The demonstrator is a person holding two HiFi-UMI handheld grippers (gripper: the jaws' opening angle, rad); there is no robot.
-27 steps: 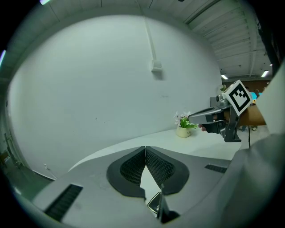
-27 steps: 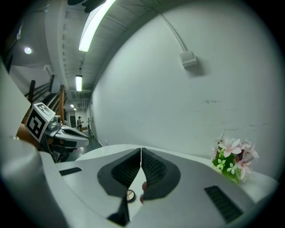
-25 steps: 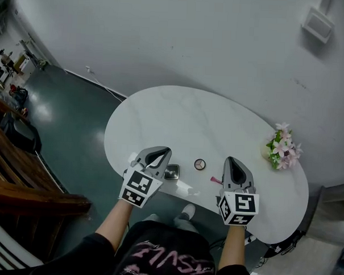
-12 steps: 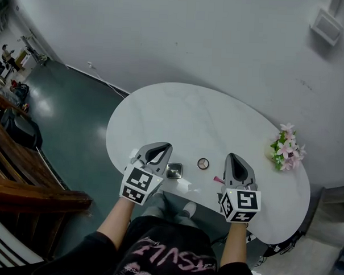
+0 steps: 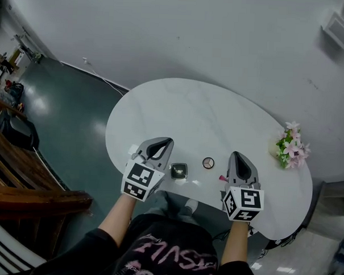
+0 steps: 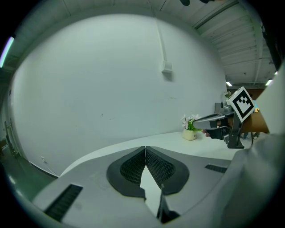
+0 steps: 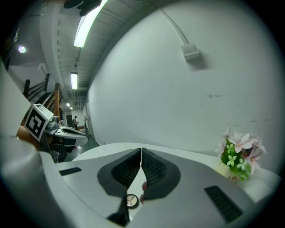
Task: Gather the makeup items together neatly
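Note:
A dark square compact [image 5: 178, 171], a small round compact [image 5: 208, 162] and a pink item [image 5: 221, 178] lie in a loose row near the front edge of the white table [image 5: 196, 115]. My left gripper [image 5: 165, 141] hovers just left of the square compact, shut and empty. My right gripper [image 5: 236, 155] is shut and empty too; it hangs over the pink item and hides most of it. In the right gripper view the round compact [image 7: 131, 201] and a bit of the pink item [image 7: 143, 187] show under the closed right gripper [image 7: 141, 149]. The left gripper [image 6: 145, 148] shows only bare tabletop ahead.
A small pot of pink flowers [image 5: 291, 148] stands at the table's right end, also the flower pot [image 7: 238, 156] in the right gripper view. A grey wall rises behind the table. Wooden furniture [image 5: 22, 179] stands to the left on the dark floor.
My left gripper has drifted a little left, so the square compact now shows fully beside it. The right gripper has barely moved. Both stay shut.

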